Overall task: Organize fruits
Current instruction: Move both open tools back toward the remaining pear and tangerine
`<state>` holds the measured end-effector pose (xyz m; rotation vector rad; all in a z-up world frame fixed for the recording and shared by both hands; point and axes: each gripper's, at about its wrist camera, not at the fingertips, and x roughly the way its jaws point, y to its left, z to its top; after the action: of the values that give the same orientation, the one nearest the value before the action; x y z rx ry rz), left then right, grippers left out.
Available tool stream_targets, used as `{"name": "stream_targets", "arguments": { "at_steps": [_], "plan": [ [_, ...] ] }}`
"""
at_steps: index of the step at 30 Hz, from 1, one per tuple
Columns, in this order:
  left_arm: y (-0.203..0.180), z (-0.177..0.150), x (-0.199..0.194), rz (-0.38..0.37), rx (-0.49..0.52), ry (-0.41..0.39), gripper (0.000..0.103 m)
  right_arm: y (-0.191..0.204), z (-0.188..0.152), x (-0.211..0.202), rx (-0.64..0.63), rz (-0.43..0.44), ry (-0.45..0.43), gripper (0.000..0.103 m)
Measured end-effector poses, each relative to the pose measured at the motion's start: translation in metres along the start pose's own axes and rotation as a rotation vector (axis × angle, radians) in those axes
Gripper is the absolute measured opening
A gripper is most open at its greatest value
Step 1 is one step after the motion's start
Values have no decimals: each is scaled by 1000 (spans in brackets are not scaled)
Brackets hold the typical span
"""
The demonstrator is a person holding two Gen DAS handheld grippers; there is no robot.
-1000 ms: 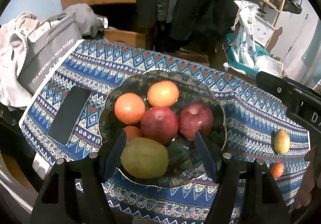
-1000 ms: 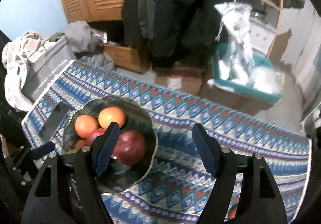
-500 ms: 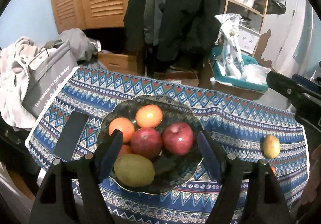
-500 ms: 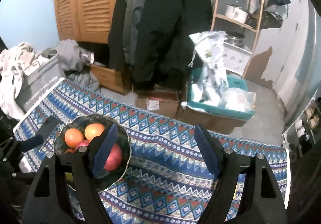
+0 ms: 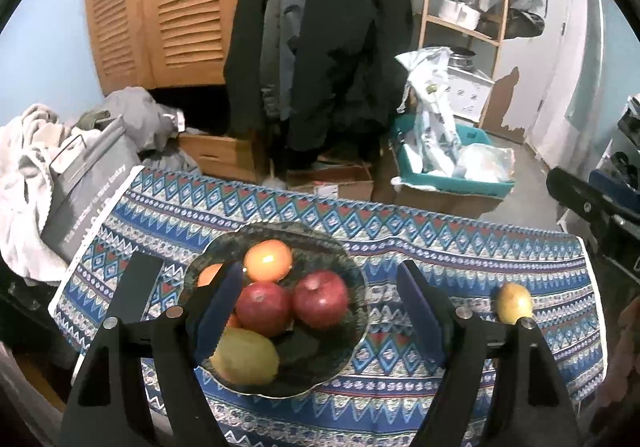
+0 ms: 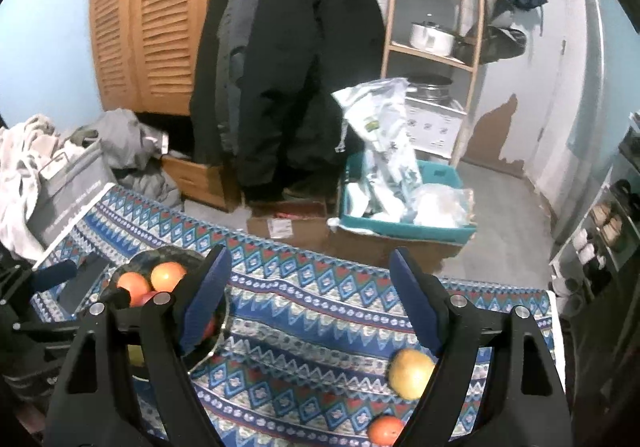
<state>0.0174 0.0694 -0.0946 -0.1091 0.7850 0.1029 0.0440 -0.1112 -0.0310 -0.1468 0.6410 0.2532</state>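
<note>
Where the patterned cloth (image 5: 420, 247) lies, round glossy apples (image 5: 320, 299) fill a scalloped bowl (image 5: 352, 275).

The left gripper's near finger (image 5: 218, 307) covers most of one orange (image 5: 210, 274) in the glass bowl (image 5: 352, 275). In the right wrist view the near finger (image 6: 204, 299) hides the red apples (image 6: 210, 327); the far finger's arm clips a small orange fruit (image 6: 385, 430).
</note>
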Motion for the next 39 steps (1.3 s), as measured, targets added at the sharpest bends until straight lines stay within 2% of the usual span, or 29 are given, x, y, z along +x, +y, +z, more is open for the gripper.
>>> {"name": "stream_targets", "arguments": {
  "at_steps": [4,12,24,31,39],
  "plan": [
    [-13,4,-6,-15,16,-18,86,-19,-4,-7,21,-24,-7,84],
    [-42,9,-11,-53,56,-32,86,-54,-13,-16,65,-72,-3,84],
    [-90,6,3,-94,134,4,86,-108,-37,-20,131,-137,37,84],
    [-115,-1,22,-92,191,45,86,-138,-56,-14,171,-163,86,84],
    [-130,-9,48,-87,213,96,86,-161,-76,9,238,-143,154,84]
  ]
}}
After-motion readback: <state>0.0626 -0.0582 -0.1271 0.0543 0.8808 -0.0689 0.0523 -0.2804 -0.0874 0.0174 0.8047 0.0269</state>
